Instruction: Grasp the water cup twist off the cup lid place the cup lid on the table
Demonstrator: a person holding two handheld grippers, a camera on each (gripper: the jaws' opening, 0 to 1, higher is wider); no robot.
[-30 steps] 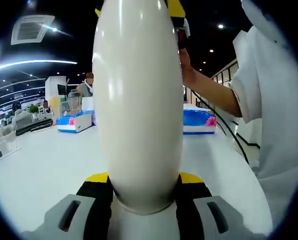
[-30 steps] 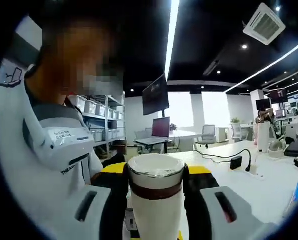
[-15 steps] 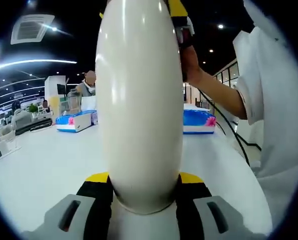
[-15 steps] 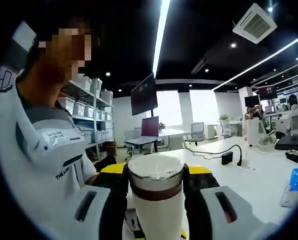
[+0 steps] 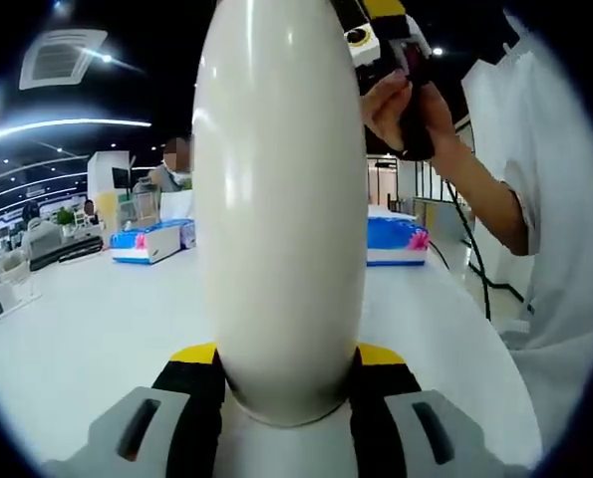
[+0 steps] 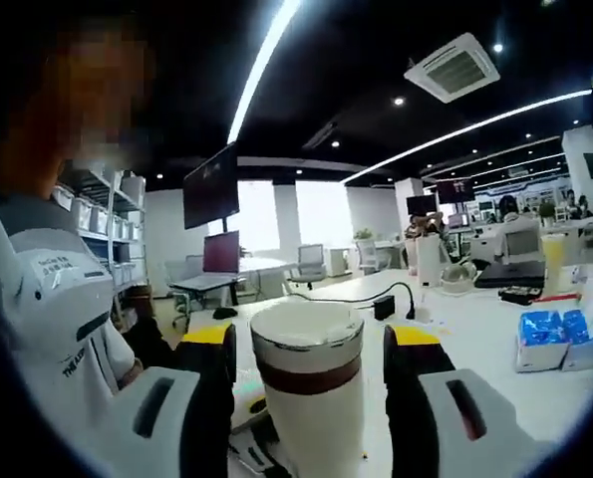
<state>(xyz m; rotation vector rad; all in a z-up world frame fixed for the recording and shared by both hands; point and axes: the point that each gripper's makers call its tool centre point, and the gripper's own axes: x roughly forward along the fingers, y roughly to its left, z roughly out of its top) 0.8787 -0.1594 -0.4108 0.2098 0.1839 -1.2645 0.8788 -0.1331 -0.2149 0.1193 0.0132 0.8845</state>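
In the left gripper view, your left tool [image 5: 281,383] is clamped on the base of the water cup [image 5: 281,199] — its yellow-tipped jaws press against both sides of the white body, which rises straight away from the camera, lifted above the white tabletop [image 5: 87,339]. So the grasp is done. Up at the far end of the cup, your hand [image 5: 411,110] holds the right tool [image 5: 386,40] just beside the top; from here you cannot tell whether the lid has turned at all.

In the right gripper view, the cup lid [image 6: 306,344] — white with a dark band below its rim — sits between the jaws of your right tool [image 6: 306,368]. The jaws stand apart, with a visible gap on each side, touching nothing. The lid appears to be still on the cup, so my judgement is that the twisting-off and the placing on the tabletop [image 6: 485,349] are both left to do.
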